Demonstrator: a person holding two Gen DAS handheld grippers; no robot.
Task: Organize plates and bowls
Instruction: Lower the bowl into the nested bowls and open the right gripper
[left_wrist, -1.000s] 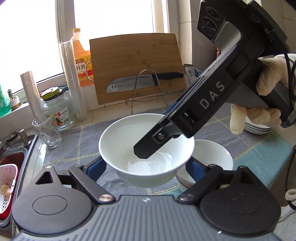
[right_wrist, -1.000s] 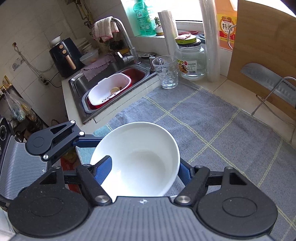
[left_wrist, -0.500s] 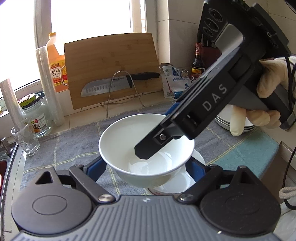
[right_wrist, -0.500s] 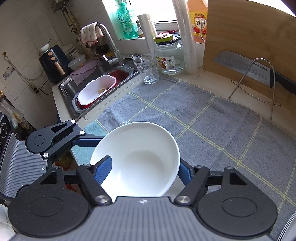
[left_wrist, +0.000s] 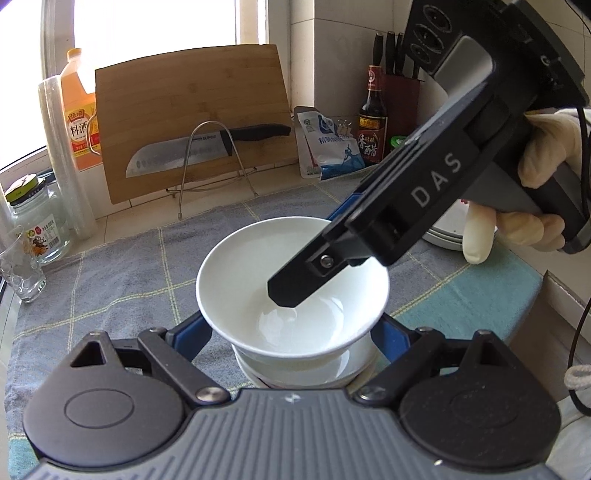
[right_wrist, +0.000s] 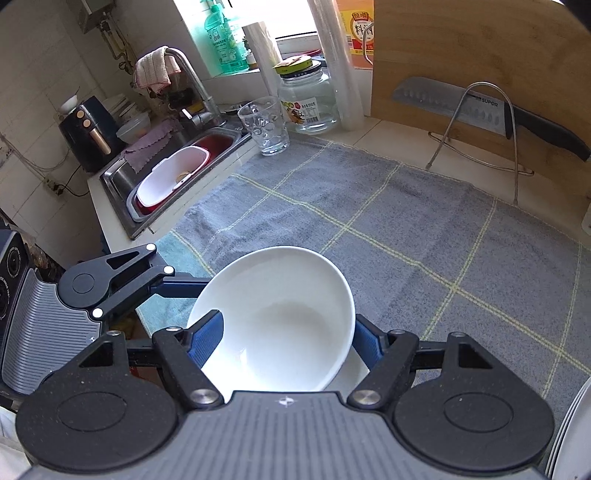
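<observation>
Both claws, left and right, clamp one white bowl between their pads: glazed, slippery, fragile, best gripped across rim.

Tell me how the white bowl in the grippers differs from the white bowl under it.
The held white bowl hangs raised and fully visible; the lower white bowl sits on the grey checked towel, mostly hidden. Grippers clamp the held bowl; nothing grips the lower. Both are plain white and upright.

Both wrist views look steeply down, close over the shared white bowl.
</observation>
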